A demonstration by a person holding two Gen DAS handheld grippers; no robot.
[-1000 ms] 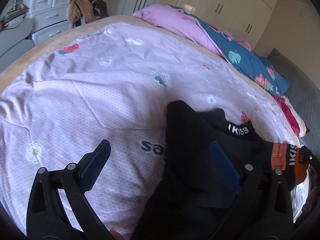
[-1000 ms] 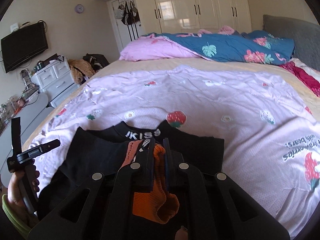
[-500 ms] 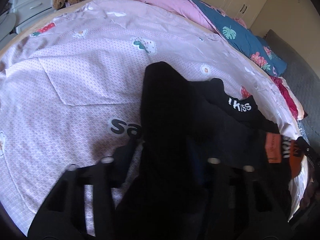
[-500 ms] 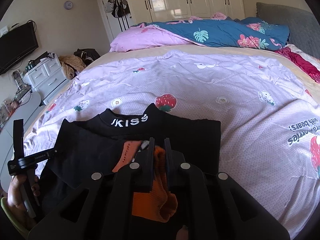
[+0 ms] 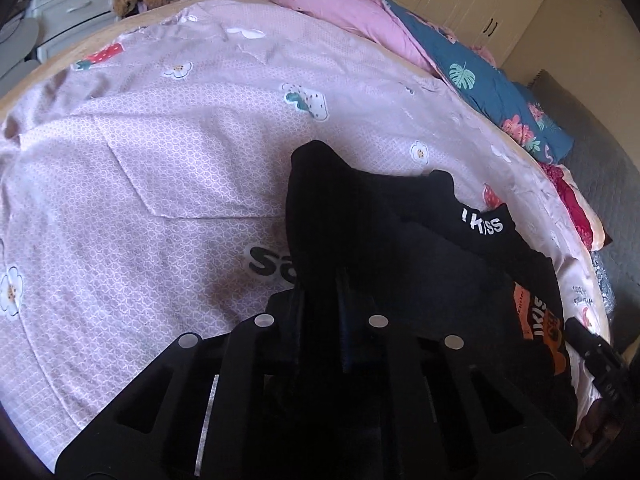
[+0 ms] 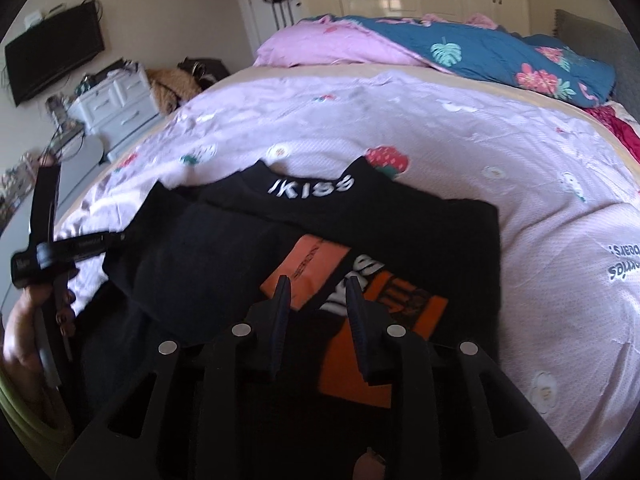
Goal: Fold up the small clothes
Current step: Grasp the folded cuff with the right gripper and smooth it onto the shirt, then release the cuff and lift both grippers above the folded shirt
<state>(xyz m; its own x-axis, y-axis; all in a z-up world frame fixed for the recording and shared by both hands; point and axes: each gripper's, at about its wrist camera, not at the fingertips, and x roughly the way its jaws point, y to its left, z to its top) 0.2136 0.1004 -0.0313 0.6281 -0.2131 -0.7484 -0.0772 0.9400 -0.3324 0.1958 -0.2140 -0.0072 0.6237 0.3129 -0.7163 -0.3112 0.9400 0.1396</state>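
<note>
Two fingers of the left gripper (image 5: 320,300) are drawn close together on a fold of a small black T-shirt (image 6: 420,236), pinching the garment's left side so that a peak of dark cloth rises just beyond the tips. The right gripper (image 6: 318,296) has its fingers parted, nothing between them, hovering just above the orange print panel (image 6: 384,364) on the shirt's front. The shirt lies near the foot edge of the bed, on a pale pink quilt (image 6: 460,120) printed with strawberries and flowers, its white-lettered collar (image 6: 310,186) pointing toward the head of the bed and its long axis running from the grippers toward the pillows. The held fold sits on the left hand's side of the garment, so the left gripper looks the nearer and better placed to carry that side across toward the middle, while the right one appears free to steady or take the opposite edge. The left wrist view shows the raised peak of cloth and the lettered collar (image 5: 482,226) lying off to the right of the fingers, with the other gripper's tip just visible at the far right; whether the fold is fully clamped is hard to read there because the fabric and fingers are both black. The right wrist view shows what that one cannot: the shirt's square right side lying flat on the quilt, the print facing up, and the person's left hand (image 6: 28,340) around its gripper's handle at the bed's left edge.
</note>
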